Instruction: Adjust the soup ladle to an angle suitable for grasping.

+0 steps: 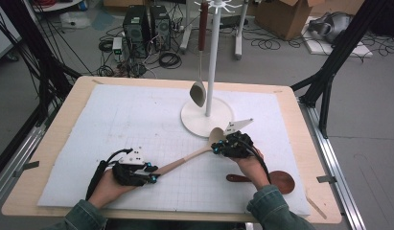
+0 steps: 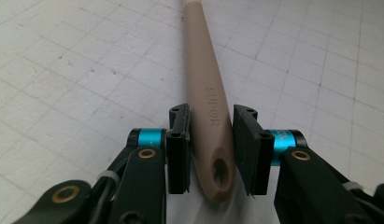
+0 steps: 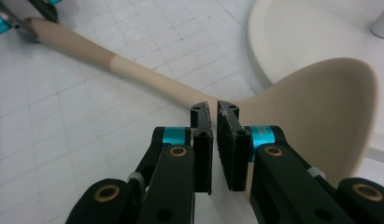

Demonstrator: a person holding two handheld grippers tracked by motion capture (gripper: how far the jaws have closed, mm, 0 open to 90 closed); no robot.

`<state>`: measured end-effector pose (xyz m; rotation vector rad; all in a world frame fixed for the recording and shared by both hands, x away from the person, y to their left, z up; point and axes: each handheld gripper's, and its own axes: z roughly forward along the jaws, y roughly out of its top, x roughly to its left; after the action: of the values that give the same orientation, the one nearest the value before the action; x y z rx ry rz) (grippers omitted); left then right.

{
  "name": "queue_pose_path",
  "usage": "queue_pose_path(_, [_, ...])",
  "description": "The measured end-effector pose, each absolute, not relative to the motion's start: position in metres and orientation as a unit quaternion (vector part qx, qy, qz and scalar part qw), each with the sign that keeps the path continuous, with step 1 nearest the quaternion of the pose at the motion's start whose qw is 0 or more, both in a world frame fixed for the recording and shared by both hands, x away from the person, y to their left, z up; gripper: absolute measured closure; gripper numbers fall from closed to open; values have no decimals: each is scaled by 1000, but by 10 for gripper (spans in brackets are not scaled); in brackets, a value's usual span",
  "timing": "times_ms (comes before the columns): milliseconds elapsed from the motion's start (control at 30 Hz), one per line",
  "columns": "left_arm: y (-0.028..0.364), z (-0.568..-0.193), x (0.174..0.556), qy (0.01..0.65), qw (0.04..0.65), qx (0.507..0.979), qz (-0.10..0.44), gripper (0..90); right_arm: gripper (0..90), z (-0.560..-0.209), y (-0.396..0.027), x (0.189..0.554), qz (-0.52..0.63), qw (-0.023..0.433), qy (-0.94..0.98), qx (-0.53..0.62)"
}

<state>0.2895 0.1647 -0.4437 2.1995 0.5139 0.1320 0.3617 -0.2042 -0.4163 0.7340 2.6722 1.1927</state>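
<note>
A beige spoon [image 1: 190,157] lies slantwise on the white gridded mat [image 1: 137,115], its bowl beside the stand's round base [image 1: 204,122]. My left gripper [image 1: 154,173] is shut on the handle's end. In the left gripper view both pads press on the handle [image 2: 203,79] just above its hanging hole, at my left gripper [image 2: 210,116]. My right gripper [image 1: 216,147] hovers at the spoon's neck. In the right gripper view my right gripper [image 3: 214,108] has its jaws nearly together with a thin slit and nothing between them. The neck and the bowl [image 3: 320,107] lie just beyond its tips.
A white hook stand [image 1: 213,57] rises at the mat's far middle, and a dark-handled grey spoon [image 1: 198,93] hangs from it. A brown wooden spoon [image 1: 281,181] lies at the near right by the right forearm. Cables, computers and boxes are on the floor beyond the table.
</note>
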Motion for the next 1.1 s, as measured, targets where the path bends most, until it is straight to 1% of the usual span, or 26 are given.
queue_pose_path(100, [167, -443, 290, 205, 431, 877, 47, 676, 813, -416, -201, 360, 396, 50, 886, 234])
queue_pose_path(267, [171, -440, 290, 200, 435, 877, 39, 676, 771, -413, -193, 358, 399, 43, 890, 215])
queue_pose_path(533, [178, -427, 291, 175, 435, 883, 29, 676, 699, -404, -176, 351, 402, 29, 898, 173])
queue_pose_path(767, [180, -421, 292, 160, 443, 882, 16, 675, 605, -403, -164, 345, 391, 15, 909, 147])
queue_pose_path(1100, [178, -413, 293, 137, 449, 883, 4, 674, 554, -405, -153, 343, 364, 15, 924, 120])
